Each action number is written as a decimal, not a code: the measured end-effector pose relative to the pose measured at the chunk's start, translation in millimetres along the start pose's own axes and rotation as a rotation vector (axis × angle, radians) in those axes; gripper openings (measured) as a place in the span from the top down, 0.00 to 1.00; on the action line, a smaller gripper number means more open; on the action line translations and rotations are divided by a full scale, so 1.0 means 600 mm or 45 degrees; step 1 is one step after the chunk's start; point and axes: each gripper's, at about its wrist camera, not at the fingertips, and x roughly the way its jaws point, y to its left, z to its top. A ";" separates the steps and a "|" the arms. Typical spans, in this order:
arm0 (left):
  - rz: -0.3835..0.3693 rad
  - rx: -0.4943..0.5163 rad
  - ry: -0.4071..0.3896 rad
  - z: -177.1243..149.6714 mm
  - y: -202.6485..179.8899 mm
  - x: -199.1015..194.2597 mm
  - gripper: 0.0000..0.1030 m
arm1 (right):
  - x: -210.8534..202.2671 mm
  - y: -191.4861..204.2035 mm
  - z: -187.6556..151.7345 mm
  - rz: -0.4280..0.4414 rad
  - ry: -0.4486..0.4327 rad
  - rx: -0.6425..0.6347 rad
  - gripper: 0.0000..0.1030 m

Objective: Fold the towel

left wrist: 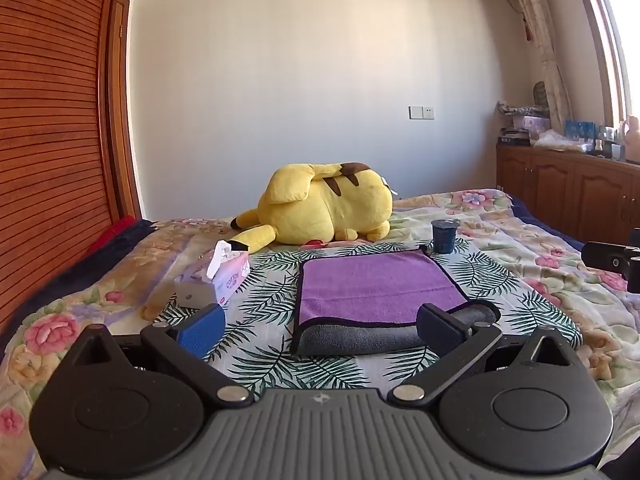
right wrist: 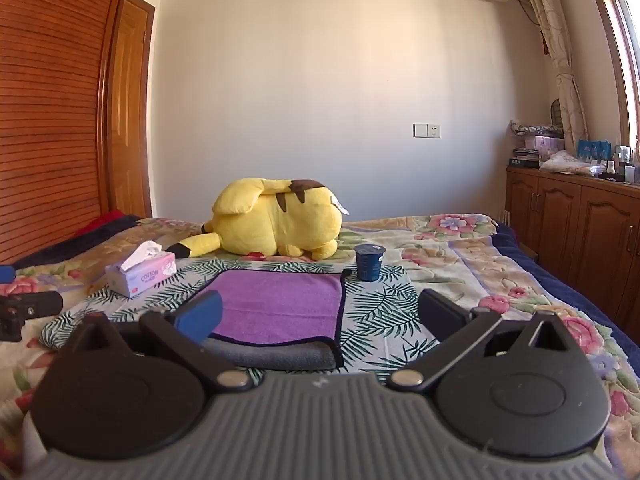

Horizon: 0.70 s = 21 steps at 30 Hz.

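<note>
A purple towel (left wrist: 376, 284) with a grey underside and dark trim lies on the leaf-patterned cloth on the bed. Its near edge is turned over, showing a grey strip (left wrist: 360, 338). It also shows in the right wrist view (right wrist: 276, 304). My left gripper (left wrist: 320, 326) is open and empty, just in front of the towel's near edge. My right gripper (right wrist: 320, 316) is open and empty, near the towel's near right corner. The right gripper's body shows at the right edge of the left wrist view (left wrist: 616, 262).
A yellow plush toy (left wrist: 324, 208) lies behind the towel. A dark blue cup (left wrist: 444, 236) stands by the towel's far right corner. A tissue box (left wrist: 224, 276) sits to the left. Wooden cabinets (left wrist: 568, 192) stand on the right, a wooden wardrobe (left wrist: 48, 120) on the left.
</note>
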 end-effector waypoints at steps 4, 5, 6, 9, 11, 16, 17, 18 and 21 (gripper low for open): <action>0.014 0.015 -0.010 -0.001 -0.002 -0.003 0.16 | 0.000 0.000 0.000 0.001 0.003 0.001 0.00; 0.015 0.014 -0.009 -0.001 -0.002 -0.004 0.16 | 0.000 0.000 0.000 0.001 0.003 0.001 0.00; 0.016 0.014 -0.008 -0.001 -0.002 -0.006 0.16 | 0.000 0.000 0.000 0.000 0.003 0.001 0.00; 0.018 0.012 -0.007 -0.001 -0.002 -0.010 0.16 | 0.000 0.000 0.000 -0.001 0.003 -0.001 0.00; 0.009 0.016 -0.004 -0.001 -0.002 -0.001 0.16 | 0.000 0.001 0.000 0.000 0.003 -0.001 0.00; 0.009 0.016 -0.004 0.000 -0.002 -0.001 0.16 | 0.000 0.000 0.000 -0.001 0.004 -0.001 0.00; 0.008 0.016 -0.004 0.000 -0.002 -0.001 0.16 | 0.000 0.000 0.000 -0.001 0.003 -0.001 0.00; 0.008 0.016 -0.004 -0.001 -0.002 -0.001 0.16 | 0.000 0.000 0.000 0.000 0.003 -0.001 0.00; 0.009 0.016 -0.004 -0.001 -0.002 -0.001 0.16 | 0.000 0.000 0.000 0.000 0.003 -0.001 0.00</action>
